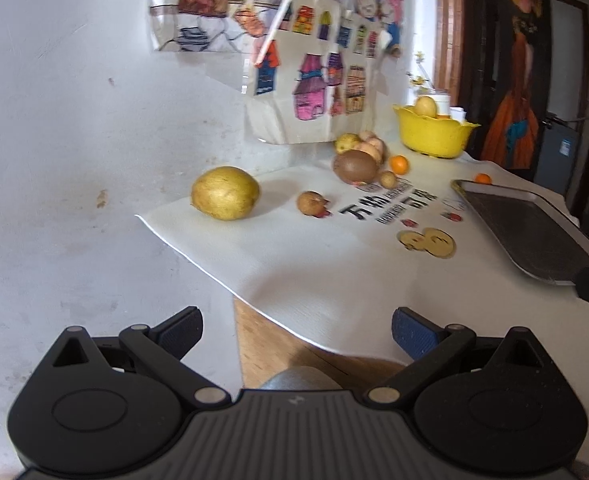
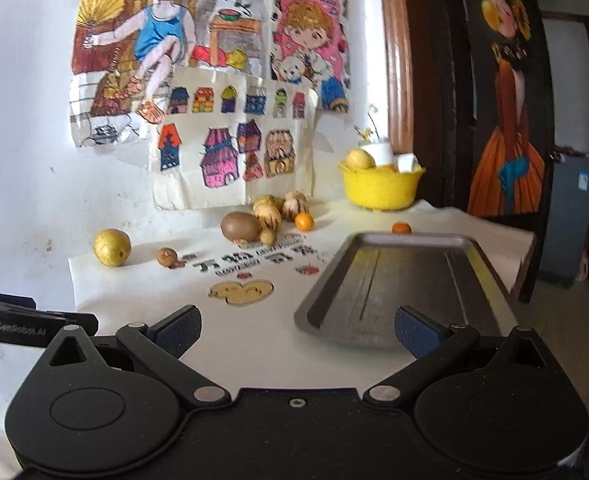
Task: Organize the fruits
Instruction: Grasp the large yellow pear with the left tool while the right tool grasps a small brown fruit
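"GenRobot.AI" marks the left hand-held gripper (image 2: 18, 322) beside the printed cloth (image 2: 254, 320).

My right gripper (image 2: 296, 334) hangs with its jaws wide apart and nothing between them, above the white cloth (image 2: 254, 344). A dark metal tray (image 2: 394, 280) lies just ahead. Beyond it sit a yellow pear (image 2: 111, 253), a kiwi (image 2: 240, 227) and a yellow bowl (image 2: 380, 188).

tray (image 1: 534, 232) cut off rt, bowl (image 2: 378, 190) contents partly hidden
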{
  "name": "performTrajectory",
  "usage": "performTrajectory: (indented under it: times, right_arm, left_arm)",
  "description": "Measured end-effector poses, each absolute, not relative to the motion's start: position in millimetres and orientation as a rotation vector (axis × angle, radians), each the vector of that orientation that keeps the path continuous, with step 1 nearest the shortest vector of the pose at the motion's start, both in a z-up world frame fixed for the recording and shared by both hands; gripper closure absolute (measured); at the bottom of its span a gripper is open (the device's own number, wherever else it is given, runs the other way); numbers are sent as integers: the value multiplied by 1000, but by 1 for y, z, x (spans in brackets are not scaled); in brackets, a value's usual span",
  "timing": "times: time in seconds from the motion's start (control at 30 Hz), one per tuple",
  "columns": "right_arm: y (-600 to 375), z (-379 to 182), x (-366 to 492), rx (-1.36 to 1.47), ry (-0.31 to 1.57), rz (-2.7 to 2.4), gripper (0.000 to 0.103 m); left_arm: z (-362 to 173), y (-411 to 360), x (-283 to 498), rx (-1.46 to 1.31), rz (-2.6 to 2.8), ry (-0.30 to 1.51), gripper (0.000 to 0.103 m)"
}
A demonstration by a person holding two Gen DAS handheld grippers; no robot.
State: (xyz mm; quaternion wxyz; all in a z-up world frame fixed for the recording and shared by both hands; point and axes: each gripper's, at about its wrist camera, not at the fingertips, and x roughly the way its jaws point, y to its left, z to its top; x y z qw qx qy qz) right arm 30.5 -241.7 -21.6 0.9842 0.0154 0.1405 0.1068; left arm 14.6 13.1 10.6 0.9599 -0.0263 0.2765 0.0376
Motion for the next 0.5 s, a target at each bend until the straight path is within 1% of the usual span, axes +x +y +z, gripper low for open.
performTrajectory:
  times: [0.23, 0.5]
  right_arm:
    - [-253, 31, 52, -60, 260, 323, 0]
    - [-254, 116, 110, -20, 297, 515, 0]
  left_arm:
    - [32, 24, 30, -13, 109, 541, 0]
    - [50, 46, 64, -72, 138, 534, 0]
